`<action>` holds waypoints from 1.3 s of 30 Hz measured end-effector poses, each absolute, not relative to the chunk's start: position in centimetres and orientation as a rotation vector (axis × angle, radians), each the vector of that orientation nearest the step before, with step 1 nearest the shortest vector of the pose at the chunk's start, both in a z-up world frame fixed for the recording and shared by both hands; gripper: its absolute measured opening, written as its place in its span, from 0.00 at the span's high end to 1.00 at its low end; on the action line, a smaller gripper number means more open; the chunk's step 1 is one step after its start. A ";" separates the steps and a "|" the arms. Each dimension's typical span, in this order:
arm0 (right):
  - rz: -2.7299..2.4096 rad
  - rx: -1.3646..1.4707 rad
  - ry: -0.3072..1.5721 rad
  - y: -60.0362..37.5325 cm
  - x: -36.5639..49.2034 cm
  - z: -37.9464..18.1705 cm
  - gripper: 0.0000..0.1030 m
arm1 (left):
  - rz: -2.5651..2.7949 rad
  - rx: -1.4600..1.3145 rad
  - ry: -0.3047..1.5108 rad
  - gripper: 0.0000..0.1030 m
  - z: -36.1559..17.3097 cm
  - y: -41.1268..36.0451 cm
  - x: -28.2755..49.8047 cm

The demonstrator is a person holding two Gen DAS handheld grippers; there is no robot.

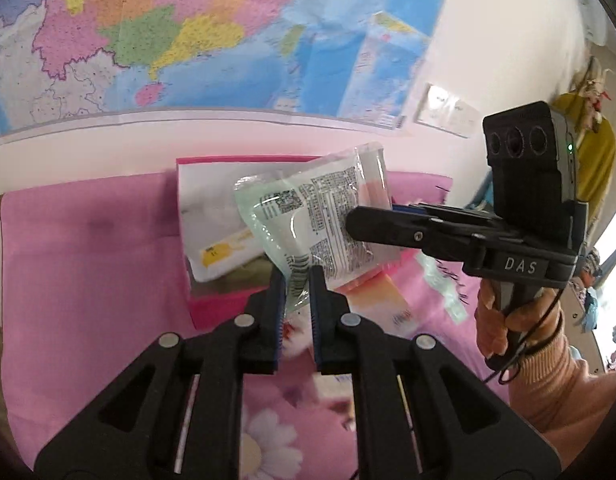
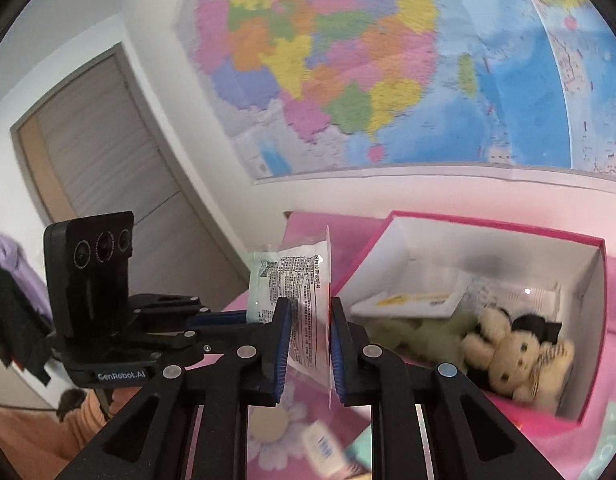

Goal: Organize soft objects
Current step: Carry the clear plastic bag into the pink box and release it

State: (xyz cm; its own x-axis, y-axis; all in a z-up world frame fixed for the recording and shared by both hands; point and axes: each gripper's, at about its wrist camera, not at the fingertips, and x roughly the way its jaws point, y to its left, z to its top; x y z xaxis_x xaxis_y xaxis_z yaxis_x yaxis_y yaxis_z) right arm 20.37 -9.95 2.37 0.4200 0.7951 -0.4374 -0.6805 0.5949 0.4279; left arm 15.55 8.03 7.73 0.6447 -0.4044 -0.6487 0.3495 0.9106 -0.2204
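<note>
While it hangs in the air above the pink bedcover (image 1: 88,240), the soft packet (image 1: 319,216) is held by both grippers at once. It looks light and limp, with a shiny film that may slip, so the flat sealed edges seem the best places to hold. The left gripper (image 1: 296,300) is closed on its lower edge. The right gripper (image 2: 309,344) pinches the side seam, jaws almost together, the film between them. Just behind stands the pink box (image 2: 507,236), open, with a plush rabbit (image 2: 515,356) and another packet inside, where this one probably goes
</note>
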 end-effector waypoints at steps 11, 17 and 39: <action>0.856 0.277 0.812 -8.3 28.6 -1.4 0.81 | -0.317 -0.109 0.907 0.87 3.6 8.6 22.8; 0.748 0.245 0.885 -7.4 31.2 -3.7 0.50 | -0.242 -0.141 0.931 0.83 2.2 9.2 24.3; 0.791 0.225 0.731 -15.0 21.7 -1.6 0.37 | -0.308 -0.113 0.733 0.72 4.1 9.5 14.0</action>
